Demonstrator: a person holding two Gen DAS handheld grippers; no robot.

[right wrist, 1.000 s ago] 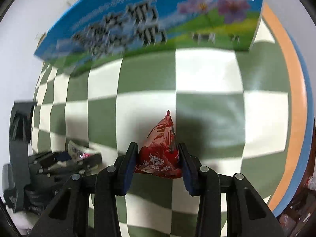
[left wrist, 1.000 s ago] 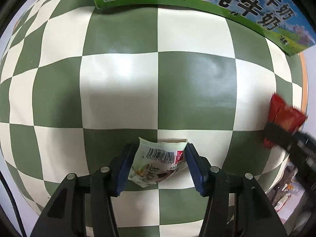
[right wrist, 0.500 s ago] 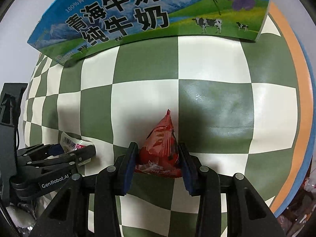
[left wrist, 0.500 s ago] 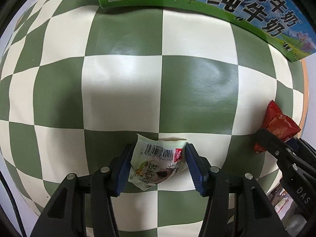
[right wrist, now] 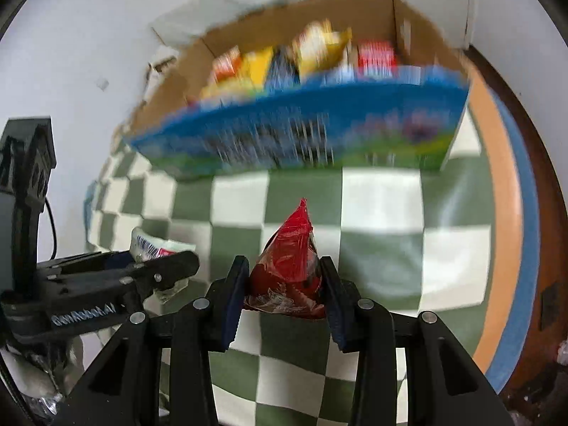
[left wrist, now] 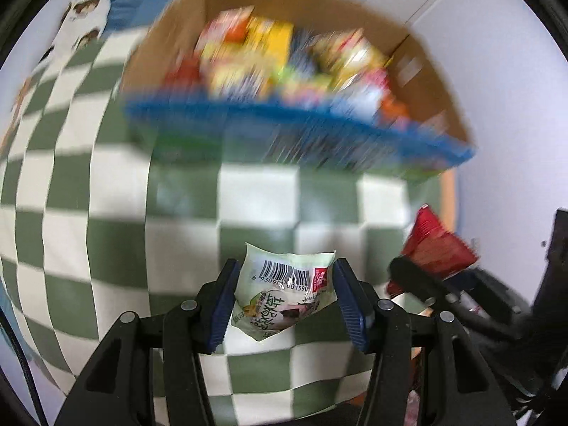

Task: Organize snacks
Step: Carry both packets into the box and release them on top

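Observation:
My left gripper (left wrist: 284, 298) is shut on a pale green snack packet (left wrist: 284, 294) with a barcode, held above the checkered cloth. My right gripper (right wrist: 282, 284) is shut on a red snack packet (right wrist: 289, 269). The red packet also shows at the right of the left wrist view (left wrist: 436, 248), and the green packet at the left of the right wrist view (right wrist: 152, 246). Ahead stands an open cardboard box (left wrist: 419, 81) with a blue and green printed front (right wrist: 301, 131), filled with several colourful snack packets (left wrist: 277, 56). The box is blurred.
A green and white checkered cloth (left wrist: 177, 248) covers the table. The table's orange and blue rim (right wrist: 511, 213) runs along the right. A white wall (right wrist: 71, 53) is behind the box. The two grippers are side by side, close together.
Both grippers have lifted and tilted up with their packets. The box's open top and its contents have come into view, where before only its printed front showed.

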